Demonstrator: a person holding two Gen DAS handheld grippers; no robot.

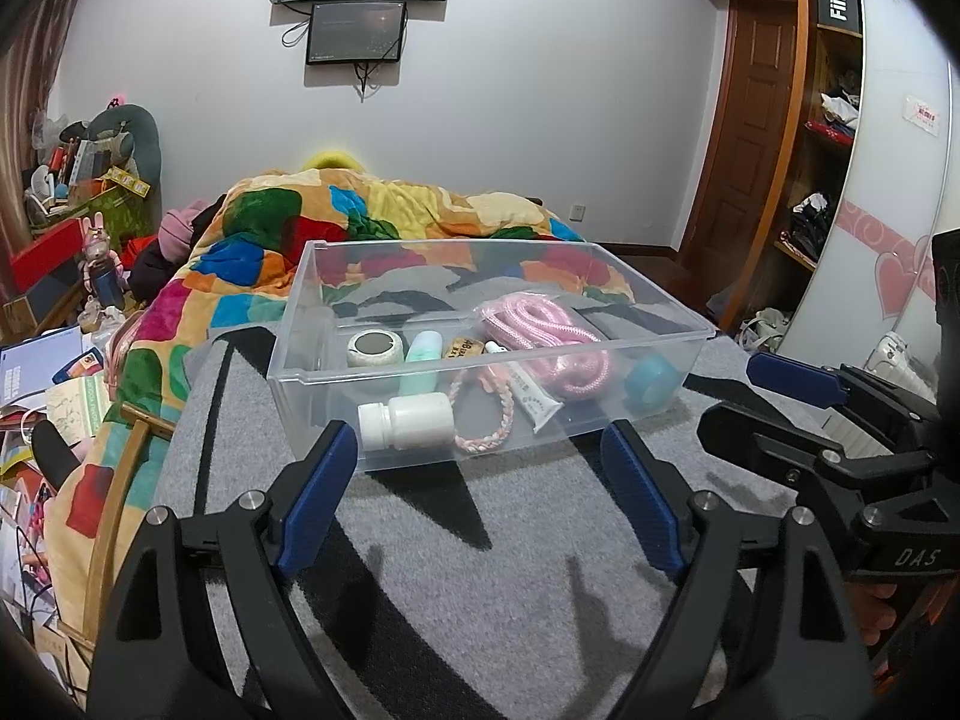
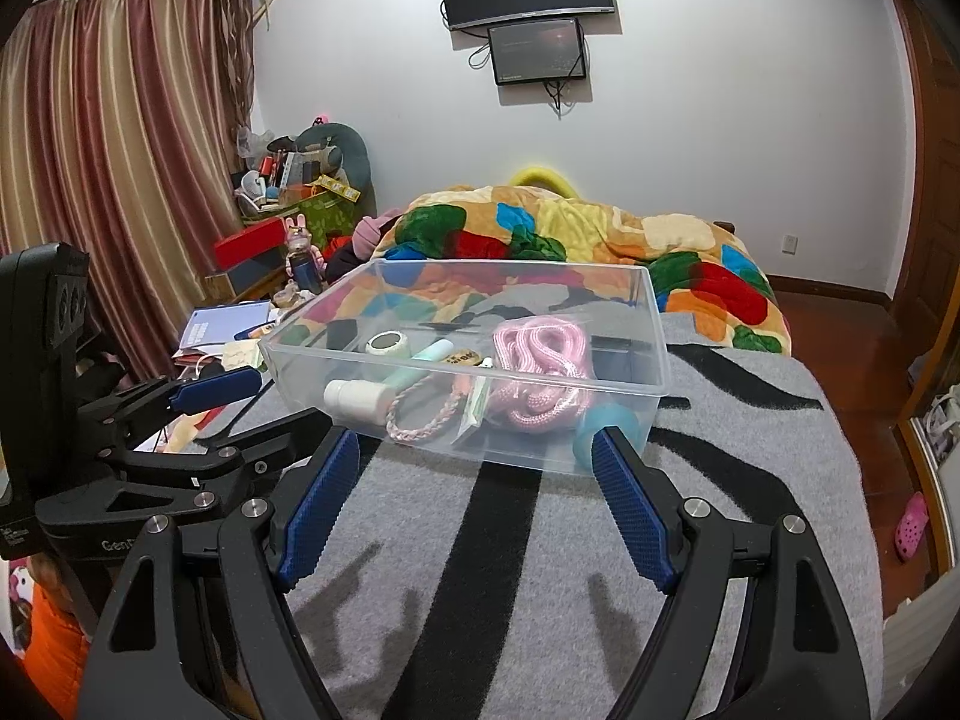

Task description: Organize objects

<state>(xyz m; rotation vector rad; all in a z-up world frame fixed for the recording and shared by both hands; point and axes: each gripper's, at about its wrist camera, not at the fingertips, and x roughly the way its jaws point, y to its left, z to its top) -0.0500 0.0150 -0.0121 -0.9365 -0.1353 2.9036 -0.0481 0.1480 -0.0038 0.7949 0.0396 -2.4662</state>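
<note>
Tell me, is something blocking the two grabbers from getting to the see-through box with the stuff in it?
Nothing visible blocks them. Only bare grey striped blanket lies between the open left gripper and the clear plastic bin. The open right gripper also faces the bin across bare blanket.

I read "FiiO" on black box (image 1: 839, 2) on wardrobe shelf, "DAS" on right gripper (image 1: 798, 414) body. Tube and tag print illegible.
</note>
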